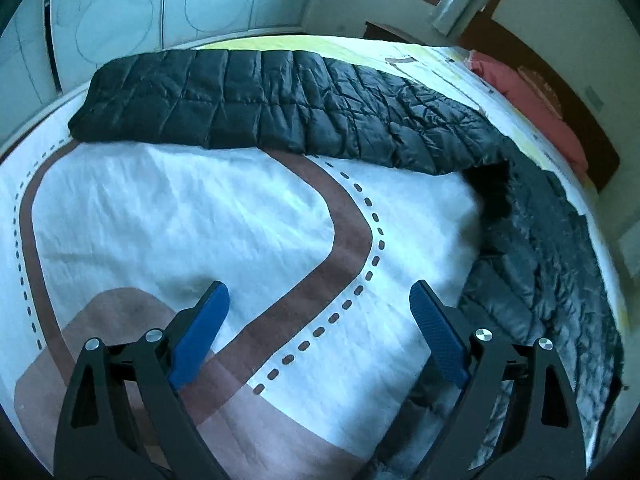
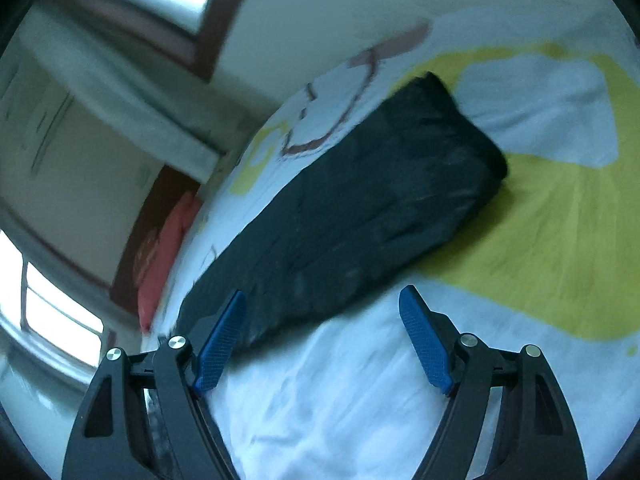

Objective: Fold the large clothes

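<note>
Item: black quilted coat (image 1: 280, 100), long and puffy, lying across the far side of the bed cover (image 1: 180, 208). In the left wrist view it runs as a band from far left round to the right edge, where a further part of it (image 1: 540, 264) turns toward us. In the right wrist view the coat (image 2: 340, 216) shows as a long narrow strip, its squared far end resting on the yellow patch (image 2: 540, 240) of the cover. We judge it already folded lengthwise, with the cross fold still to do.

Left gripper (image 1: 320, 296): jaws wide apart, nothing between them, over bare cover, well short of the coat.

Right gripper (image 2: 322, 300): jaws apart, empty, the coat's near end just beyond the tips; view blurred.

Handling note: we would take both corners of one short end, pinching all layers together, since slippery padded fabric tends to slide apart. We would lift evenly and lay it onto the opposite end, edges matched.

Also present: red pillow (image 1: 532, 96), far right.
</note>
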`<state>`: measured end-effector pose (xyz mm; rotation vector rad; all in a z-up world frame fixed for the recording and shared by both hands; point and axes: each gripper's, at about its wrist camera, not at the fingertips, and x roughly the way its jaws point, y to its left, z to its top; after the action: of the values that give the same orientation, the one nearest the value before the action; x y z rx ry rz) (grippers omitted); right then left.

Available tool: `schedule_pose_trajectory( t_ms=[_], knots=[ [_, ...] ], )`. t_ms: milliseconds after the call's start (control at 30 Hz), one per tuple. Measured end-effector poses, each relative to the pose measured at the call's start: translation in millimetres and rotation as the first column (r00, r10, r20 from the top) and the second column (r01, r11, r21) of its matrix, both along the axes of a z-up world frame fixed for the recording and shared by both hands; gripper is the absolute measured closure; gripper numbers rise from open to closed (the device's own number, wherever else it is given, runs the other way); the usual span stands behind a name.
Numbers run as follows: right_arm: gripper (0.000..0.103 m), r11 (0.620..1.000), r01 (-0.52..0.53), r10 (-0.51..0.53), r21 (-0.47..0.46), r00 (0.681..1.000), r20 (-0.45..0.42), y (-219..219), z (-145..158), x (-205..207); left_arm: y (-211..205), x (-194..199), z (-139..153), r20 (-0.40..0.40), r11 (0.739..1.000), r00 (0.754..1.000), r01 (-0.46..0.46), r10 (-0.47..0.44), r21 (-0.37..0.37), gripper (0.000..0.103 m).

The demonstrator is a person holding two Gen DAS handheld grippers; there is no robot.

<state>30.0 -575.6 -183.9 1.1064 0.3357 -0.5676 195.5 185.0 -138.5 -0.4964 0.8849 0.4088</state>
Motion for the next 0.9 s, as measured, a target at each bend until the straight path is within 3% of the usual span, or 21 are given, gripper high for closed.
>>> schedule_pose_trajectory(
  t_ms=[267,400,500,600,633,667,733,800,900],
  knots=[
    [0.025,0.996,0.091,-0.087,-0.024,0.987,0.136,-13,-4,-4,-5,3,-4,-0.036,0.997,0.999,-0.007,0.01,0.081,0.011],
    [0.025,0.993,0.105,-0.097,-0.05,0.985,0.141,-15,-2,-1,-9,6,-9,-0.059,0.993,0.998,-0.003,0.01,0.116,0.009],
    [0.025,0.983,0.183,-0.178,-0.007,0.965,0.194,-37,-8,-17,-10,9,-8,-0.073,0.992,0.997,0.004,0.005,0.126,0.009],
    [0.03,0.974,0.227,-0.224,-0.002,0.963,0.15,-50,-7,-14,-5,7,-5,-0.075,0.992,0.997,-0.017,0.026,0.128,0.009],
    [0.041,0.973,0.23,-0.226,-0.025,0.968,0.11,-52,-5,-10,0,6,-5,-0.077,0.991,0.996,-0.032,0.042,0.128,0.009],
    [0.067,0.972,0.231,-0.228,-0.044,0.971,0.073,-51,-3,-7,4,6,-6,-0.082,0.991,0.995,-0.042,0.052,0.128,0.009],
    [0.09,0.98,0.194,-0.191,-0.047,0.98,0.056,-56,-4,-1,9,6,-8,-0.095,0.989,0.993,-0.055,0.068,0.137,0.009],
    [0.09,0.983,0.181,-0.18,-0.018,0.982,0.057,-59,-3,-1,13,7,-9,-0.112,0.984,0.991,-0.057,0.076,0.168,0.009],
    [0.09,0.984,0.146,-0.139,-0.105,0.988,0.064,-45,23,5,15,10,-10,-0.121,0.975,0.991,-0.033,0.061,0.219,0.007]
  ],
)
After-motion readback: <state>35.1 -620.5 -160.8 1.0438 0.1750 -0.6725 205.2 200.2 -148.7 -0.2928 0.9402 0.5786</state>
